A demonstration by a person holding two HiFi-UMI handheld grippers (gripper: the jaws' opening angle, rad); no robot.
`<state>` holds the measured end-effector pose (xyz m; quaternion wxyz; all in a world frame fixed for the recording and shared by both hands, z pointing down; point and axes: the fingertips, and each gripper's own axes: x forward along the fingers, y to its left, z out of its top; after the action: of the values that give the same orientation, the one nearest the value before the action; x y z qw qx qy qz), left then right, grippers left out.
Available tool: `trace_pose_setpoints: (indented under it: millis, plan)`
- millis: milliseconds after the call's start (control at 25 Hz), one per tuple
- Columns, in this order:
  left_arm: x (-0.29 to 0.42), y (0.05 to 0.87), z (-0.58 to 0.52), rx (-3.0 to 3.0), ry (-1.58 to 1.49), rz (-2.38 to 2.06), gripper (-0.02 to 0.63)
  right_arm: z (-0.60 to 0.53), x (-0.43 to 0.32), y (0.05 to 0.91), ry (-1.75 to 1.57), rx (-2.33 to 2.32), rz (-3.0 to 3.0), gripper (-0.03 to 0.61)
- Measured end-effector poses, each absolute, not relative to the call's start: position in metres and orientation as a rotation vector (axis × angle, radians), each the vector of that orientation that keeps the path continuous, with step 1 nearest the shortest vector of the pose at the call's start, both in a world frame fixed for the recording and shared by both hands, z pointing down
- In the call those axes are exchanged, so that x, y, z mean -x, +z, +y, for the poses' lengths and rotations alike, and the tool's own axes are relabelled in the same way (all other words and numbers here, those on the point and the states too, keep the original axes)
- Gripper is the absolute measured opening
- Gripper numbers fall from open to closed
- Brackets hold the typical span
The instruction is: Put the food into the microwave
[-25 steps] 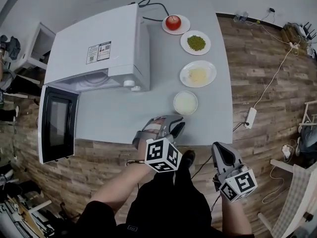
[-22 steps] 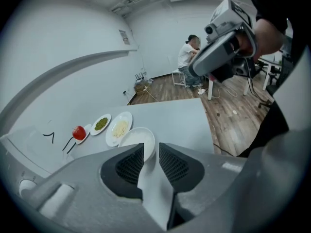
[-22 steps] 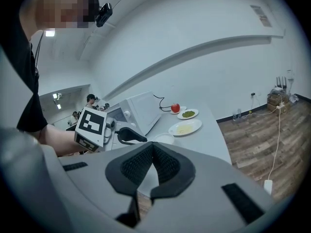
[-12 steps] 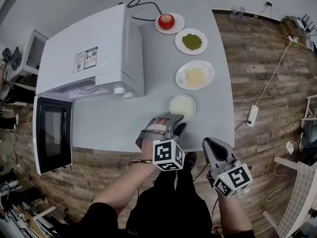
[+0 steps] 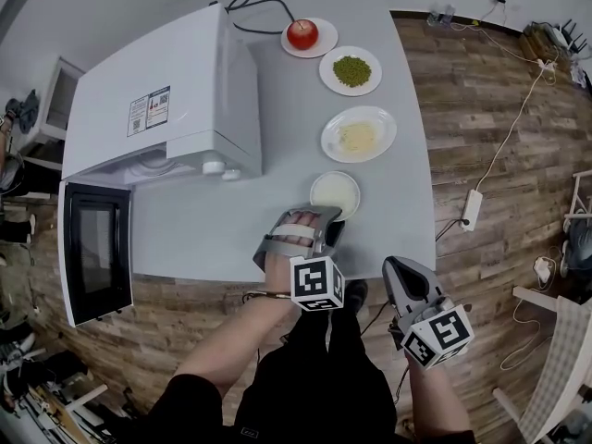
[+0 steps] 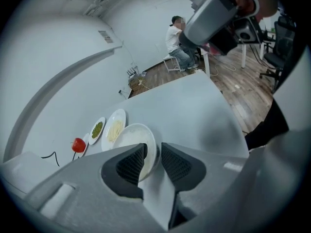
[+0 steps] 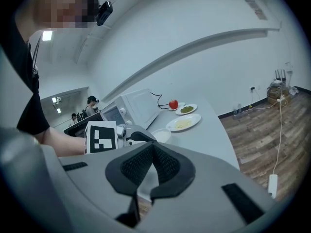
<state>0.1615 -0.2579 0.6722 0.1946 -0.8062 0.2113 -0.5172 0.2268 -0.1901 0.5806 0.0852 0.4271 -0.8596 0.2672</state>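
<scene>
A small white bowl of pale food (image 5: 335, 193) stands near the front of the grey table (image 5: 213, 239). My left gripper (image 5: 331, 234) is at the bowl's near edge. In the left gripper view the bowl (image 6: 127, 139) has its rim between the pads of the left gripper (image 6: 153, 160), and a thin gap shows on the right side. The white microwave (image 5: 166, 100) sits at the left with its door (image 5: 92, 262) swung open. My right gripper (image 5: 396, 271) hangs off the table's front edge, and its pads meet on nothing in the right gripper view (image 7: 153, 152).
Behind the bowl stand three plates in a row: pale noodles (image 5: 358, 137), green beans (image 5: 351, 70) and a tomato (image 5: 302, 33). A black cable (image 5: 254, 3) runs behind the microwave. A power strip (image 5: 472, 209) lies on the wooden floor. A person (image 6: 177, 38) sits far off.
My left gripper has dropped forward to the bowl, and its jaws have opened around the rim. The right gripper has sunk a little.
</scene>
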Motion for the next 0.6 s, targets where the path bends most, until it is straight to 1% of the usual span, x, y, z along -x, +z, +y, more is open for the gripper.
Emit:
trace_pose_setpoints:
  millis: [120,200,320,600]
  plan:
    - [-0.1613,0.6743,-0.2562,2.178,-1.473,0.568,0.112,-0.1891,-0.2309,0.579,0.803,-1.286,-2.558,0.014]
    - [-0.1614,0.6751,-0.2556,2.167,-1.479,0.567,0.097,-0.1887,-0.2322,0.5779,0.803,-1.284,-2.564,0.014]
    - [-0.162,0.675,-0.255,2.178,-1.487,0.574,0.08,-0.1876,-0.2345,0.5768,0.806,-1.281,-2.57,0.014]
    - [-0.1634,0.6695,-0.253,2.253,-1.492,0.584,0.064,-0.1836,-0.2374,0.5769,0.82,-1.265,-2.574,0.014]
